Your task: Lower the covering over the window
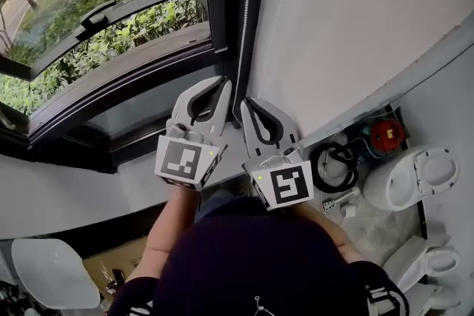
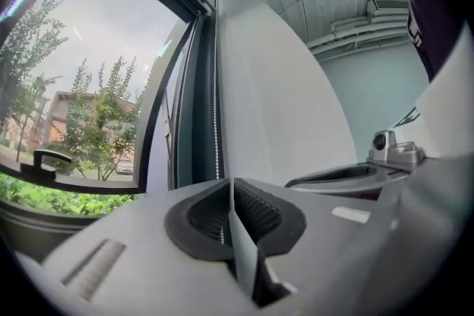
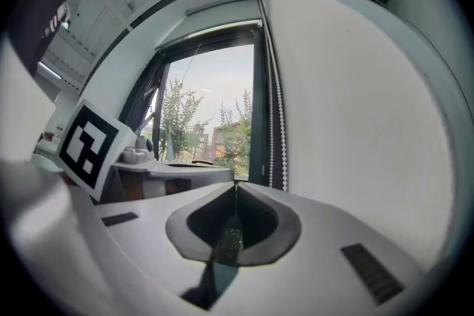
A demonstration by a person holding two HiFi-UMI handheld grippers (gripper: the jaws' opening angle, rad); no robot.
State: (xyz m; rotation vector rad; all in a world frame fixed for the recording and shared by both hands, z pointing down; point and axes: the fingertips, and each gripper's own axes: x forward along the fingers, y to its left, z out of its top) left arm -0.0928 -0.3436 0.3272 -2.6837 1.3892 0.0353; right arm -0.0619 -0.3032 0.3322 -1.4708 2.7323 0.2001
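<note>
Both claws are closed and empty, left claw and right claw flanking the bead chain beside the uncovered window. No blind in sight yet. Best play: open one claw, catch the chain squarely, pull straight down.

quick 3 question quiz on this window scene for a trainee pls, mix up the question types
1. True or false: the dark-framed glass window is already fully covered.
2. Where does the white bead chain hang? A: across the middle of the glass. B: along the dark frame, beside the white wall. C: coiled on the floor.
3. Fill in: the jaws of the grey left tongs and the grey right tongs are both ____.
Key: 1 false; 2 B; 3 shut.
</note>
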